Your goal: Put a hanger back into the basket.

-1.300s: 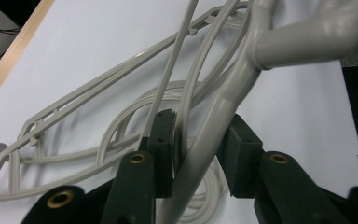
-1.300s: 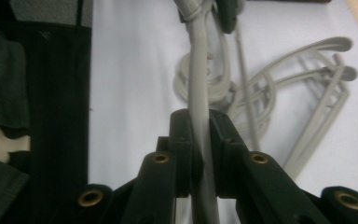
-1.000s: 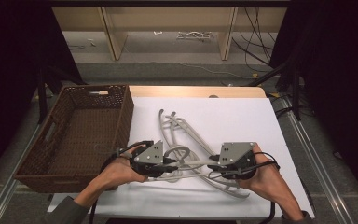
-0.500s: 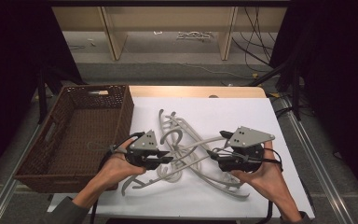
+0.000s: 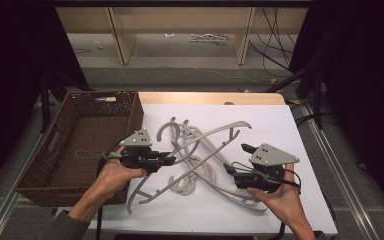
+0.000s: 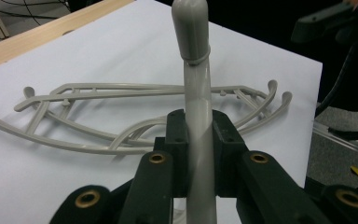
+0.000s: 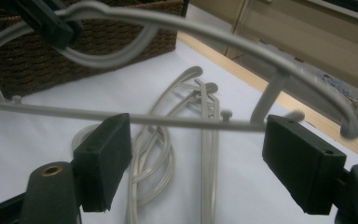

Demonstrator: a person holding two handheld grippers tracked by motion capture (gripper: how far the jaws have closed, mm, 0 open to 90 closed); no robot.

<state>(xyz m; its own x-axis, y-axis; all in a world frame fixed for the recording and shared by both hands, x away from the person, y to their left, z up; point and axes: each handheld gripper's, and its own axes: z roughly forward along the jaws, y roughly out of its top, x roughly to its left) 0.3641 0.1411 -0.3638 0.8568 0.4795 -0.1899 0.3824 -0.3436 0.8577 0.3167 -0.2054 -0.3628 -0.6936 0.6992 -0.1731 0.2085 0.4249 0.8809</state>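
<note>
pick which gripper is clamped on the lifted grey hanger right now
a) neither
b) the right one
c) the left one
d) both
c) The left gripper has its jaws pressed shut on the lifted hanger, while the right gripper has just been opening and its pads stand wide apart, the hanger's bar passing between them untouched.

left gripper point(image 5: 172, 159) clamped tight – right gripper point(image 5: 235, 159) jaws just opened wide

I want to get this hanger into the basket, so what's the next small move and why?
Probably carry it left with the left gripper, shut on the lifted hanger. The right gripper, whose jaws have just been opening, no longer presses on it, and the basket sits just left.
</note>
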